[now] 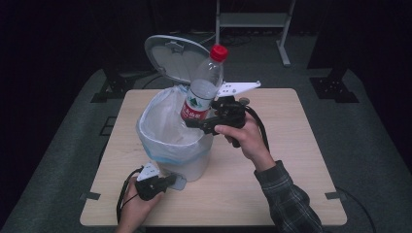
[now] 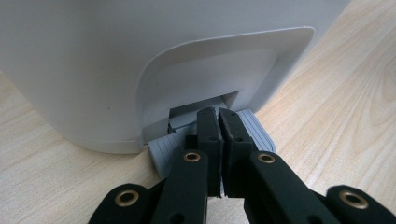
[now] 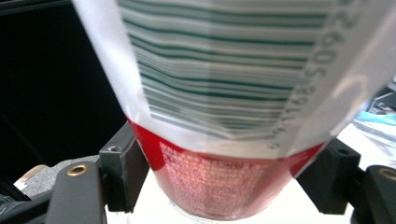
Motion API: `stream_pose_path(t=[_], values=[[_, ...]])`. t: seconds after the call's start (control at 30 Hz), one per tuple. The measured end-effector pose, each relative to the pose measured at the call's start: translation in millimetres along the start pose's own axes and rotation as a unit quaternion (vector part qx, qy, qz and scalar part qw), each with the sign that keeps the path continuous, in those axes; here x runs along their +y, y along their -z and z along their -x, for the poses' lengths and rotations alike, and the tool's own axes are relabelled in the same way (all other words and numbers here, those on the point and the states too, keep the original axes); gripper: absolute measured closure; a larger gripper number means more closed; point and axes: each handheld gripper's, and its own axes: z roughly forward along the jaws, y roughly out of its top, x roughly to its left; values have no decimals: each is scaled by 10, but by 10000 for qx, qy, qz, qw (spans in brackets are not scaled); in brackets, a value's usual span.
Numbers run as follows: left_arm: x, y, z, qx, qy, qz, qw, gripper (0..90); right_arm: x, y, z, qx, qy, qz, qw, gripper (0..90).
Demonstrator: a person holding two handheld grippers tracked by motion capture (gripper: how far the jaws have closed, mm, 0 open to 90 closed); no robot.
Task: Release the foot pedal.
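Observation:
A white pedal bin [image 1: 194,162] with a pale bag liner [image 1: 165,124] stands on the table, its round lid [image 1: 172,58] tipped up at the back. My left gripper [image 1: 170,180] is shut with nothing between its jaws. In the left gripper view its tips [image 2: 218,116] rest on the grey ribbed pedal [image 2: 163,151] at the foot of the bin [image 2: 93,70]. My right gripper [image 1: 197,121] is shut on a clear plastic bottle [image 1: 204,90] with a red cap, held tilted over the bin's right rim. Its jaws clamp the bottle [image 3: 224,93] at the red band of the label.
The wooden table [image 1: 291,145] has bare room to the right of the bin and along its front edge. A metal stand [image 1: 252,19] rises behind the table on a dark floor. A cable trails from each gripper.

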Motion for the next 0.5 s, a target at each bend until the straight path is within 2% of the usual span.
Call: stream_pose_path(t=[0.5], values=[[0, -1, 0, -12, -3, 2, 10000, 882, -68, -48, 1, 21, 18, -159, 9999, 250]])
